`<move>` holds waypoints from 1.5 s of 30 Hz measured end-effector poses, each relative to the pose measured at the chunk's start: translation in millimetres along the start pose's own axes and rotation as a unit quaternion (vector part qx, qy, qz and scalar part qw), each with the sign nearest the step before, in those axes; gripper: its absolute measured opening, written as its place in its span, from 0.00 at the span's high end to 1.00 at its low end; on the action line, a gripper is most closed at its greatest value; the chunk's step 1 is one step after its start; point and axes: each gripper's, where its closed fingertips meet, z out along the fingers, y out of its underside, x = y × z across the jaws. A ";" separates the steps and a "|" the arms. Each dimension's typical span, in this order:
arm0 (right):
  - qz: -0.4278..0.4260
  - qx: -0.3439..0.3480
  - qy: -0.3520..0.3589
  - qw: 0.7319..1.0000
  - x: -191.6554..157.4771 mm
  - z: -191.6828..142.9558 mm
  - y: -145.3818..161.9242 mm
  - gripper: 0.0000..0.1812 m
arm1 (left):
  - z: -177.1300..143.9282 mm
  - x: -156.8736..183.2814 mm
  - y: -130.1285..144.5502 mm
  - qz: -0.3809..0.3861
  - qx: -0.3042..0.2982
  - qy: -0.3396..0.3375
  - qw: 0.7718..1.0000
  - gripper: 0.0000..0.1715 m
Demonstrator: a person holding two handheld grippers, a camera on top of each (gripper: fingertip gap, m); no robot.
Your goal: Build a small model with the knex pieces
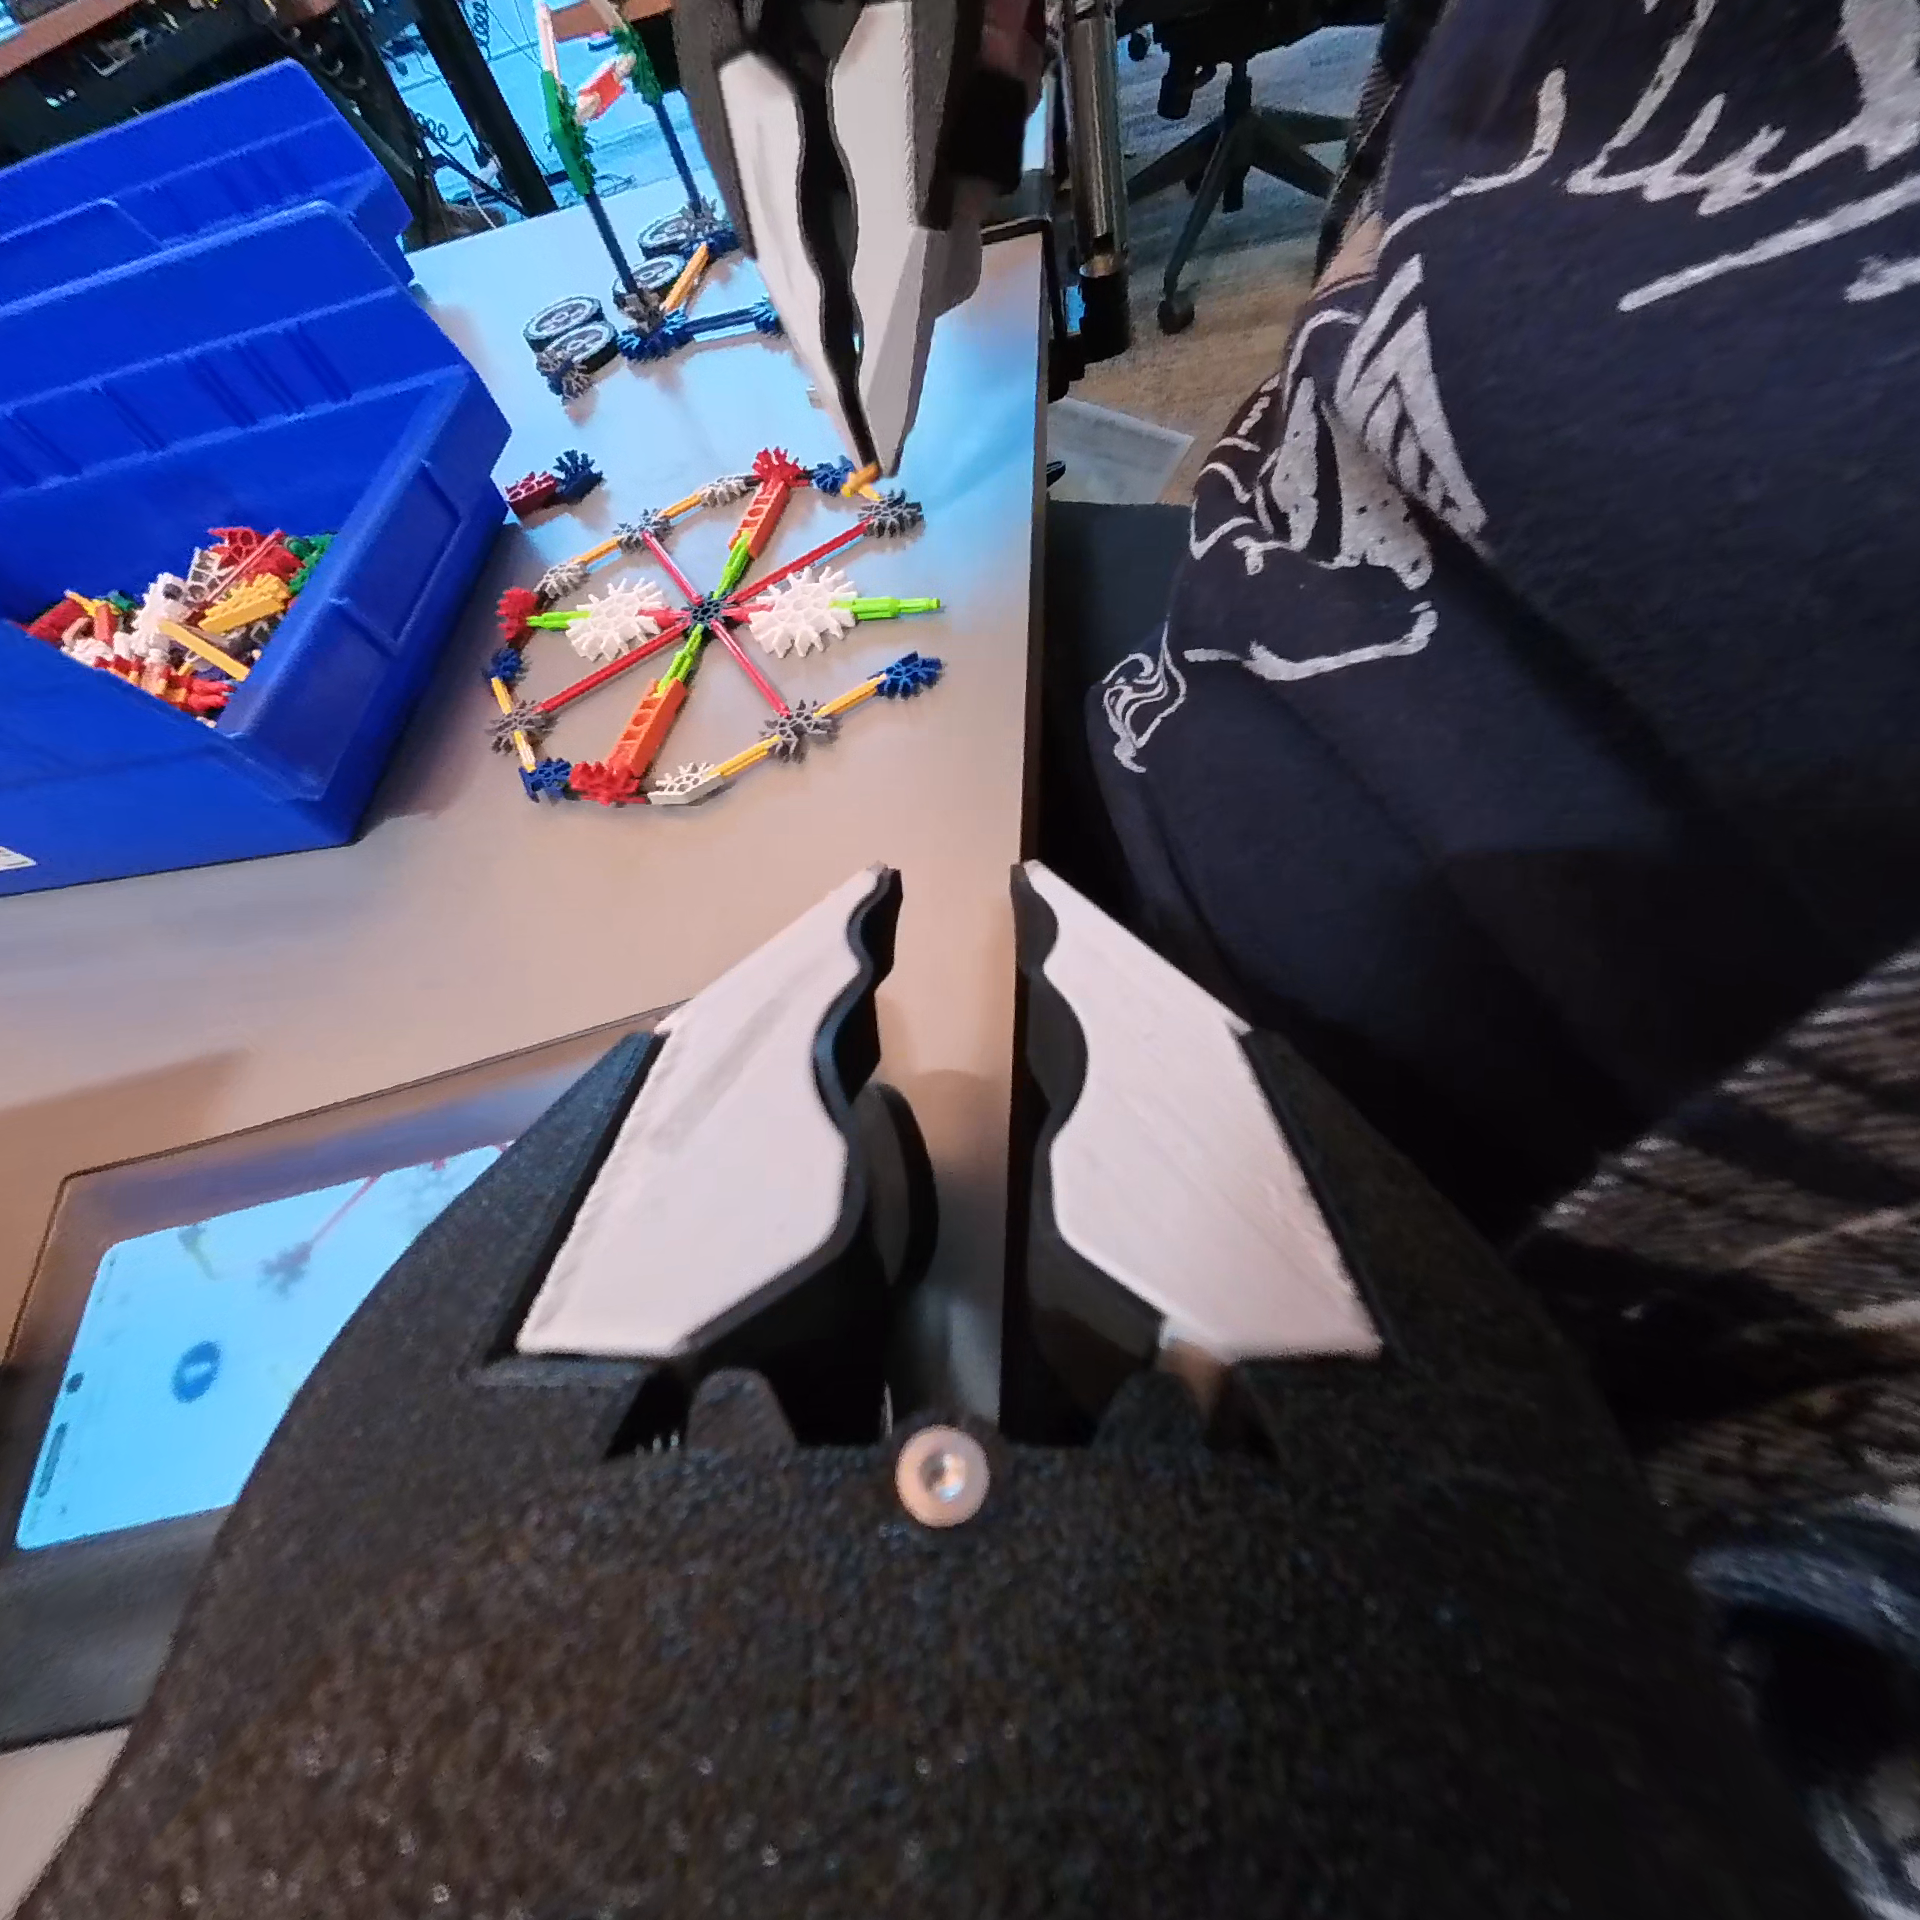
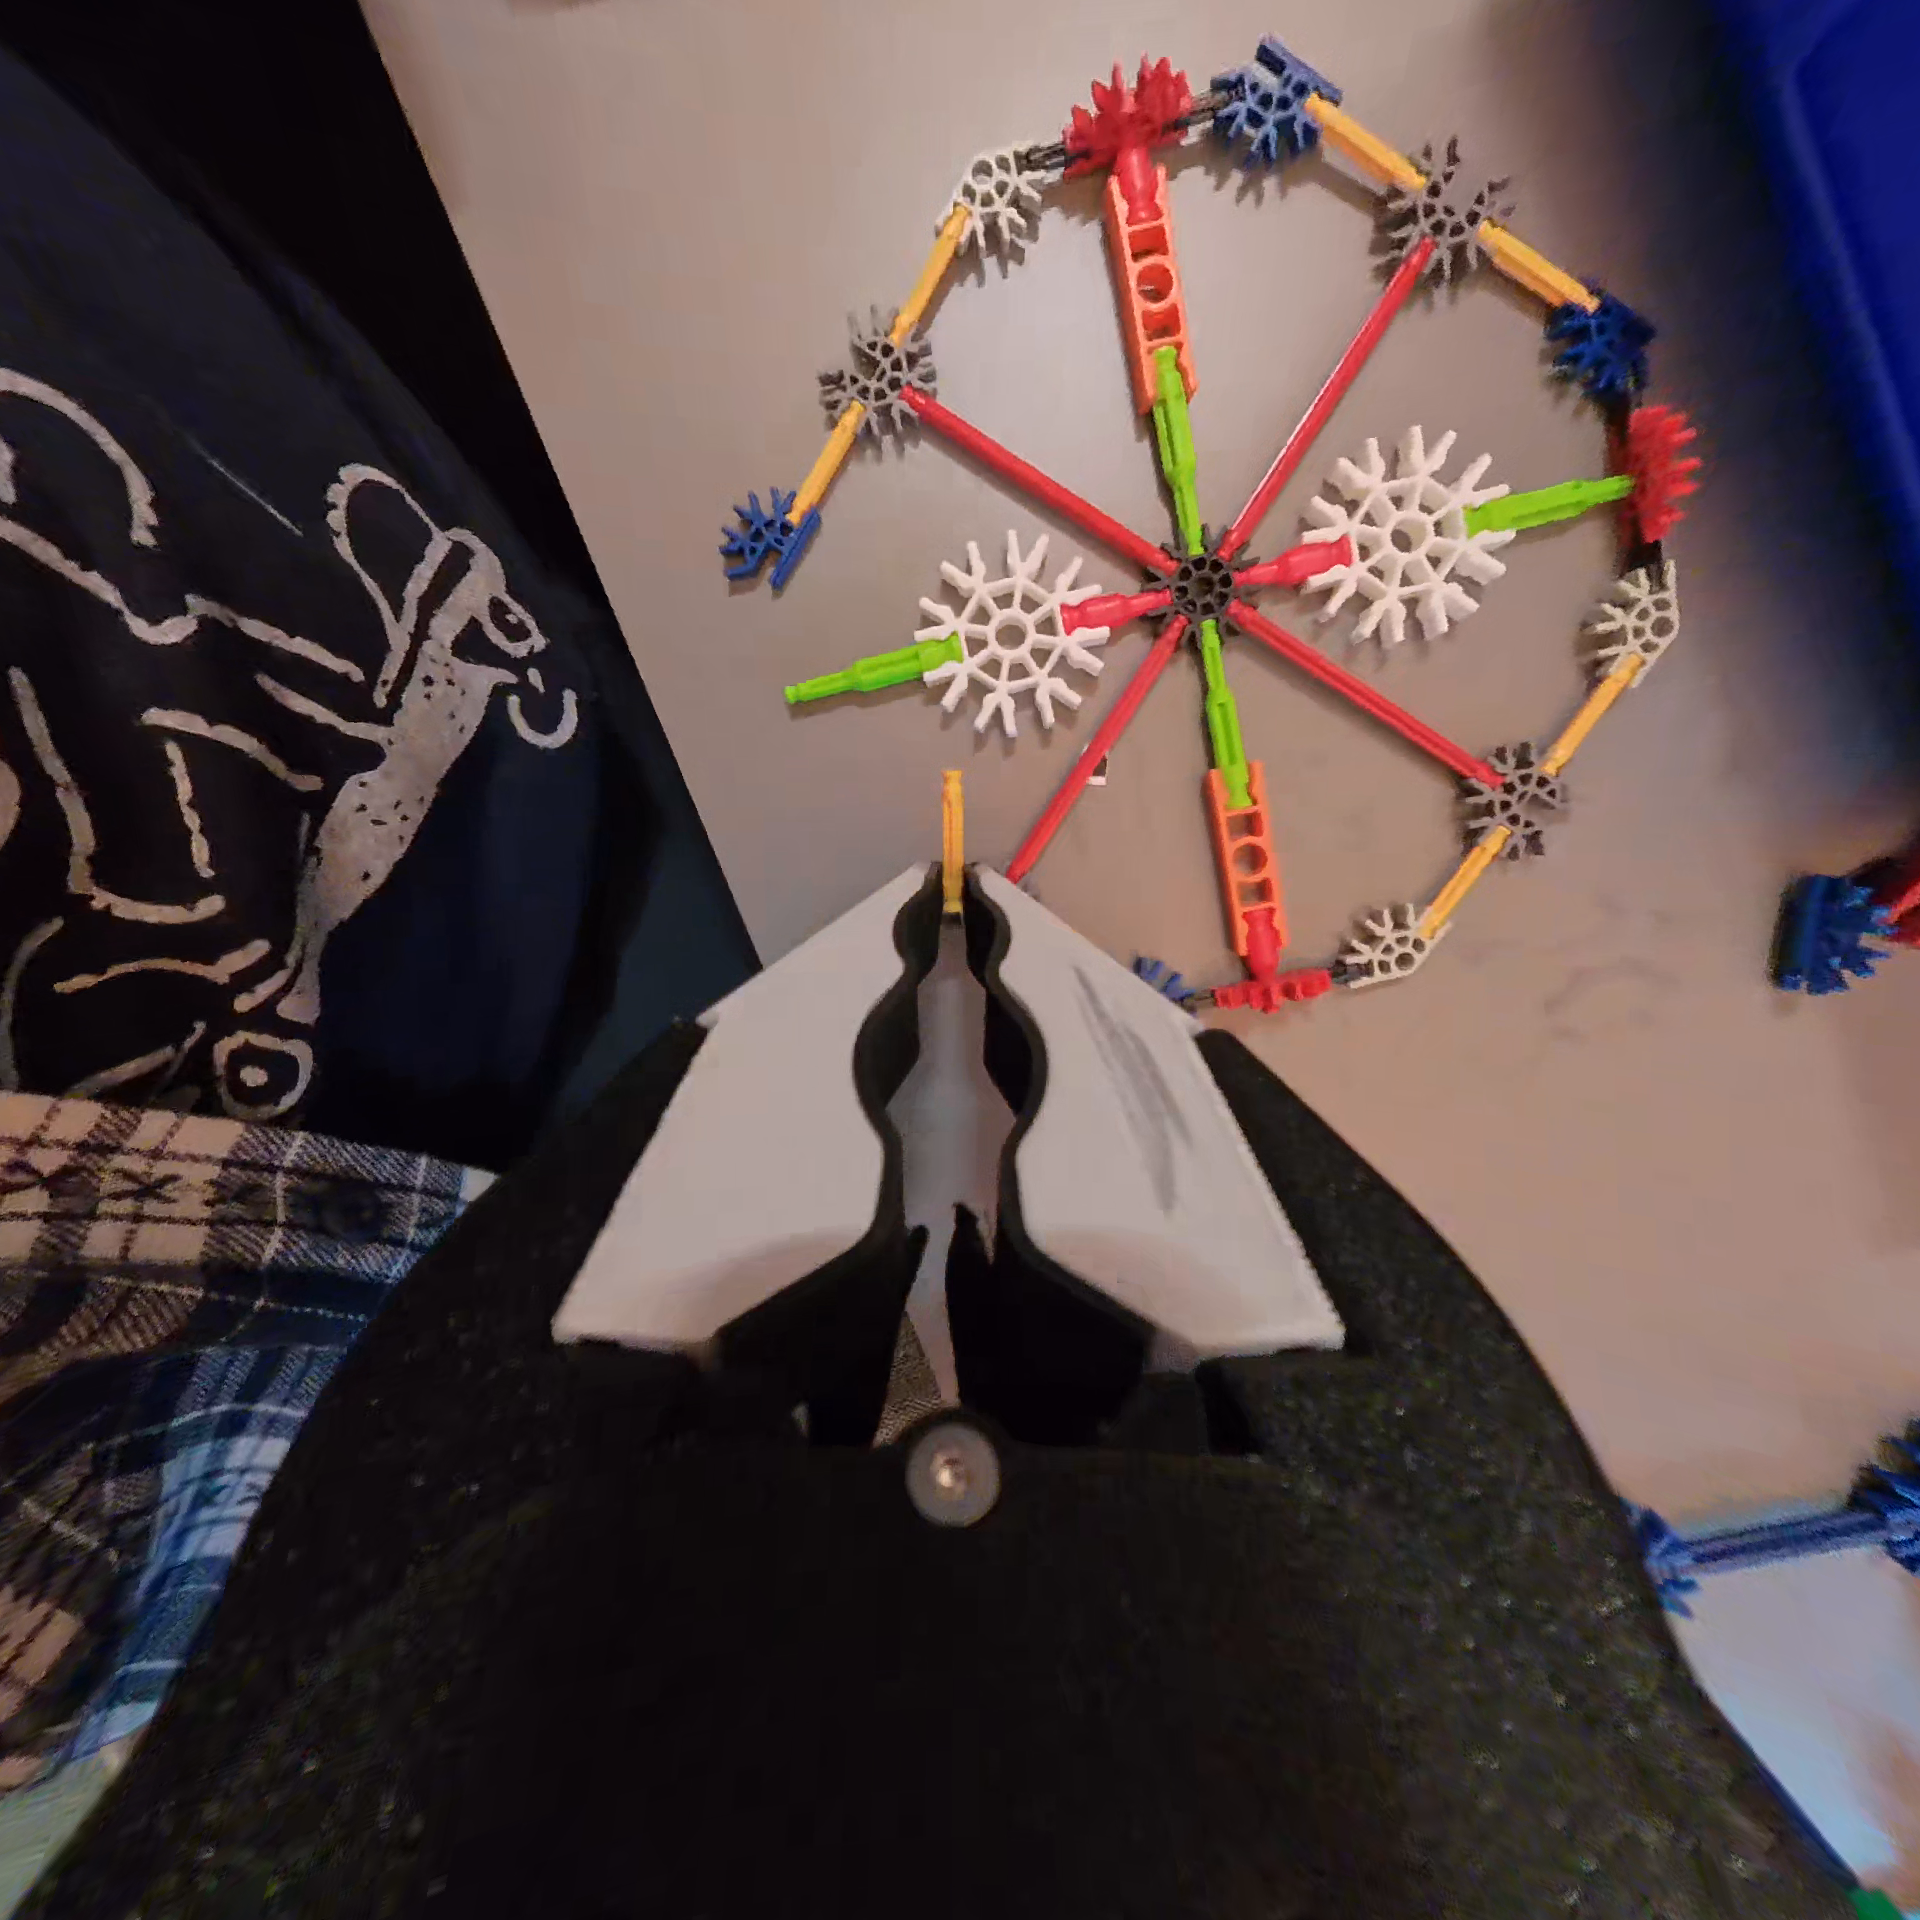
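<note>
A short yellow rod (image 2: 952,831) is pinched between the fingertips of the right gripper (image 2: 954,883), its free end pointing away from the camera. In the left wrist view the same gripper (image 1: 873,457) is seen coming down from above, with the rod (image 1: 860,479) at its tip just beside a blue connector (image 1: 831,476) on the rim of the wheel (image 1: 707,613).

The wheel (flat on the grey table (image 1: 727,914)) is built of red spokes around a black hub (image 2: 1200,584), with two white snowflake connectors (image 2: 1010,634) and green rods on the inside. Its rim of yellow rods and grey, blue, red and white connectors is open on the side towards the table edge, where a blue connector (image 2: 769,535) ends one run.

The left gripper (image 1: 956,883) is held spread and empty above the table edge, well apart from the wheel. A blue bin (image 1: 343,665) of loose pieces is seen left of the wheel, and a wheeled model (image 1: 623,301) stands farther back. A phone (image 1: 208,1340) lies at the left gripper's side. A dark printed shirt (image 1: 1558,520) fills the right.
</note>
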 end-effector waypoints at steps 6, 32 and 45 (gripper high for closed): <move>0.050 0.031 -0.007 0.998 13.9 -13.9 -7.0 0.99 | -1.6 -1.8 0.7 0.001 -0.001 -0.003 1.000 0.88; -0.004 0.043 0.009 0.999 -2.3 -16.2 -4.4 0.98 | 6.0 -2.2 6.9 -0.006 -0.015 -0.001 1.000 0.88; -0.064 0.000 0.032 0.997 -2.4 -2.4 2.6 0.98 | 7.8 -0.9 6.6 -0.013 -0.017 0.001 1.000 0.89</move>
